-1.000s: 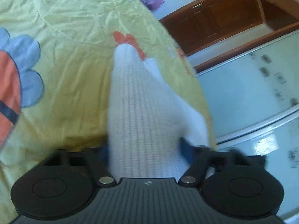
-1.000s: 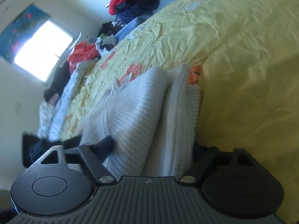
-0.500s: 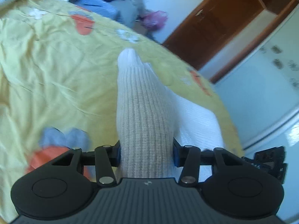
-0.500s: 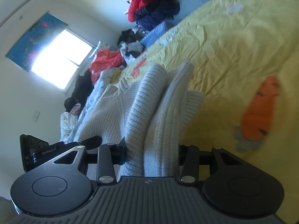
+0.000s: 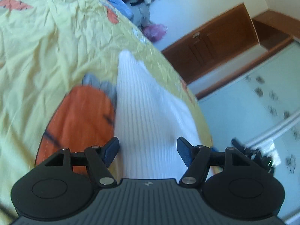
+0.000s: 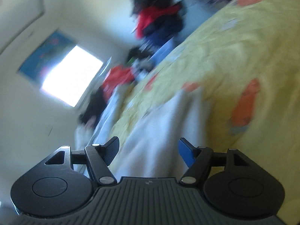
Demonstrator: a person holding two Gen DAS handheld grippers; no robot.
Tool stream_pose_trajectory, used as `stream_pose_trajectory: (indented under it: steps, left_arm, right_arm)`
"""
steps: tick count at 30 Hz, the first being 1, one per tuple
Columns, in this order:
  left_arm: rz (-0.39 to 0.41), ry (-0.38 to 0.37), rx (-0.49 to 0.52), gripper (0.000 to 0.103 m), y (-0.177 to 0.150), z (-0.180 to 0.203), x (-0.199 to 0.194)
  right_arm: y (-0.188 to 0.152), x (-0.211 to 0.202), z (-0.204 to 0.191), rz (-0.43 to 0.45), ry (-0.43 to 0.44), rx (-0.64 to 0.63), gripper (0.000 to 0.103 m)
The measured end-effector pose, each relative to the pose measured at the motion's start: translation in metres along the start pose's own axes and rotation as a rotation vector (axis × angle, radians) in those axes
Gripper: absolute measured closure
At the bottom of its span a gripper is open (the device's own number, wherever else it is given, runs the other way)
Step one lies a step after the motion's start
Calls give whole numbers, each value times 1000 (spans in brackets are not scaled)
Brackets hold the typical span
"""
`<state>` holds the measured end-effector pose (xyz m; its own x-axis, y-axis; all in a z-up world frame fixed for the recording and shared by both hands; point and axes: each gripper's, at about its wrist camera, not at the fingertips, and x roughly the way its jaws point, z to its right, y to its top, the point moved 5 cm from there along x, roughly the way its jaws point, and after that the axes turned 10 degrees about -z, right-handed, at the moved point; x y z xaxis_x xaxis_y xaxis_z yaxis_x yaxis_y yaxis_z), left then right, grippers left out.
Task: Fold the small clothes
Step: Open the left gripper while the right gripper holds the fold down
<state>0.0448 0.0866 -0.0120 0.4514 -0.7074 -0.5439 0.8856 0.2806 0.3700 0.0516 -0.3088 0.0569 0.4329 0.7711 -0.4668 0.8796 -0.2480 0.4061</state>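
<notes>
left gripper (image 5: 148,151): jaws spread and opening, white knit garment (image 5: 148,112) between them, pads not pressing it. garment lies on yellow bedsheet (image 5: 46,52), near bed's right edge, just right of orange print (image 5: 80,120). right gripper (image 6: 149,151): jaws spread and opening, same garment (image 6: 159,131) between them, blurred, no pinch seen. clothes pile (image 6: 159,22) far, beyond bed. window (image 6: 72,78) at left.

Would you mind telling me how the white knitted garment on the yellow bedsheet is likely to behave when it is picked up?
The white knitted garment is probably floppy: it drapes in soft folds on the yellow bedsheet. Its ribbed knit should give the pads decent friction, so slipping seems unlikely. It looks thick, so folds may spring open somewhat.
</notes>
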Motion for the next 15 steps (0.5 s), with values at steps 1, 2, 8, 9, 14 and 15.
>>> stream_pose_trajectory:
  steps: [1, 2, 8, 9, 14, 15]
  left_arm:
    - [-8, 13, 28, 35, -6, 5, -1]
    - [-10, 31, 56, 35, -9, 9, 1]
    - [-85, 65, 51, 31, -21, 8, 25]
    - [-89, 78, 64, 30, -22, 8, 26]
    - [-76, 44, 85, 29, -29, 5, 27]
    - [-80, 48, 85, 29, -29, 5, 27]
  right_arm:
    - [-3, 8, -7, -43, -20, -29, 35]
    - [-7, 20, -12, -85, -63, -58, 36]
    - [-24, 67, -11, -213, -201, -114, 81]
    - [-23, 60, -19, -186, -183, -138, 83]
    - [-28, 45, 31, -140, -198, -42, 84]
    - [-29, 42, 32, -127, -166, -16, 84]
